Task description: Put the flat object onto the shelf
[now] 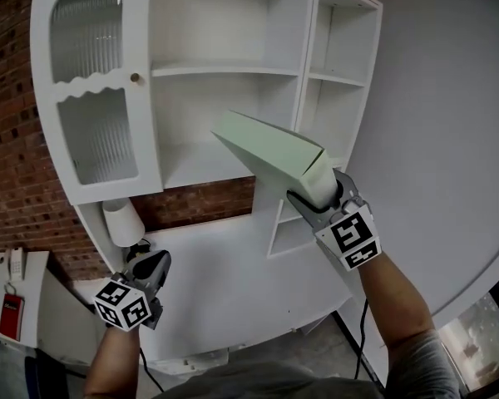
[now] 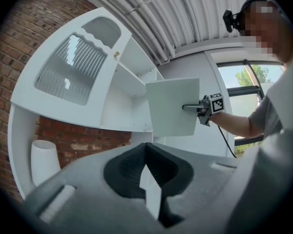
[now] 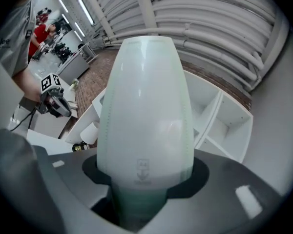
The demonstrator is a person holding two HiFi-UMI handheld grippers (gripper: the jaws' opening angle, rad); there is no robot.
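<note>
Transfer step of the shelving task, judged from the object held aloft and not yet resting on any board. The tall white wooden cabinet with open shelves and one arched, ribbed-glass door [image 1: 224,71] stands directly ahead of the right gripper [image 1: 314,196], its open middle bay lying just beyond the far edge of the load. The pale green, flat rectangular plastic case [image 1: 270,150] is clamped by one short end between the right gripper's jaws, which stand part-way closed and pressed against its two faces. From there it projects forward and upward, away from the gripper, toward the cabinet. It touches no shelf, and seen from the left gripper's side it hangs face-on in front of the bay [image 2: 173,106]. The left gripper [image 1: 150,266] sits lower and well apart to the left of the right one, with its jaws drawn together at the tips and nothing between them. A small white tapered cup [image 1: 123,221] stands just ahead of it on the cabinet's lower ledge, against the red brick wall [image 1: 17,131]. The next move probably calls for tipping the case toward level and leading its free edge into the open bay. It must clear the upright divider to the gripper's right and the glazed door to its left. The case is then lowered until a shelf board carries it, and only then are the jaws released.
</note>
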